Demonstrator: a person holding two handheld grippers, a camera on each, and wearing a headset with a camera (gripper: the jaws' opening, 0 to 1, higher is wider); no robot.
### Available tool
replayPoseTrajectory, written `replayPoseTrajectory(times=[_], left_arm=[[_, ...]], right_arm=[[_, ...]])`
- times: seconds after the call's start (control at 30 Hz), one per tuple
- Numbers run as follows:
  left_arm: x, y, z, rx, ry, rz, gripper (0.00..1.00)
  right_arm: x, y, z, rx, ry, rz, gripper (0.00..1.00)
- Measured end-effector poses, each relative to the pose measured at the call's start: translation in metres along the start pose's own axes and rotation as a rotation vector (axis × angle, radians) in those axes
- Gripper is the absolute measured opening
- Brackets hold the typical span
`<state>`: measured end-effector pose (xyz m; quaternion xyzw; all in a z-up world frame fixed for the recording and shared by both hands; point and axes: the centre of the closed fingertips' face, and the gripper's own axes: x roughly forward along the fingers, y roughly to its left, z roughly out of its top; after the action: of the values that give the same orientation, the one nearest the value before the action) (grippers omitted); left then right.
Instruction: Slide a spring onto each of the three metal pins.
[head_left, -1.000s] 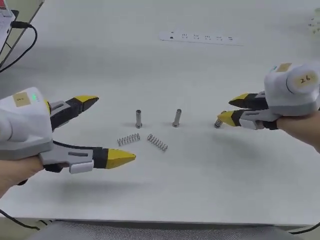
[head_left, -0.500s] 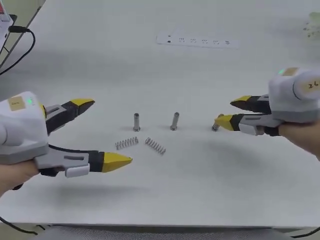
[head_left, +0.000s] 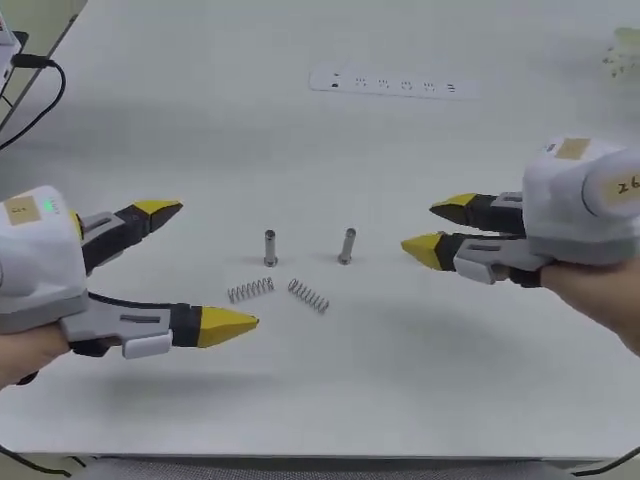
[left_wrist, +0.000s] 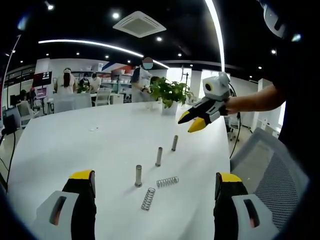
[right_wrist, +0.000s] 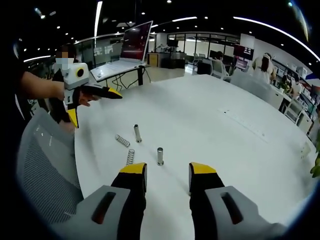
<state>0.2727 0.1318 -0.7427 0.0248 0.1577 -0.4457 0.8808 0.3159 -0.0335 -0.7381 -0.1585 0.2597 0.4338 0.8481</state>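
shifting inward off sprung grey metal pin, yellow-tipped right gripper gapes empty; left gripper likewise; two coiled wire springs pending.

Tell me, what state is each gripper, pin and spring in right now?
Left gripper: open, empty.
Right gripper: open, empty.
Left pin: upright, bare.
Middle pin: upright, bare.
Third pin: upright, seems spring-covered.
Left spring: lying loose, unmounted.
Right spring: lying loose, unmounted.

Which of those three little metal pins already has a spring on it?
The end pin nearest the right claw; the middle pin and near pin are bare.
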Motion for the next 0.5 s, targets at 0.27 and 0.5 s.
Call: replayPoseTrajectory(times=[0.27, 0.5], left_arm=[[0.000, 0.002, 0.000, -0.001, 0.002, 0.003, 0.97], [-0.003, 0.003, -0.001, -0.005, 0.003, 0.008, 0.97]], right_arm=[[0.006, 0.012, -0.002, -0.010, 0.027, 0.033, 0.31], [0.019, 0.028, -0.008, -0.020, 0.054, 0.072, 0.30]])
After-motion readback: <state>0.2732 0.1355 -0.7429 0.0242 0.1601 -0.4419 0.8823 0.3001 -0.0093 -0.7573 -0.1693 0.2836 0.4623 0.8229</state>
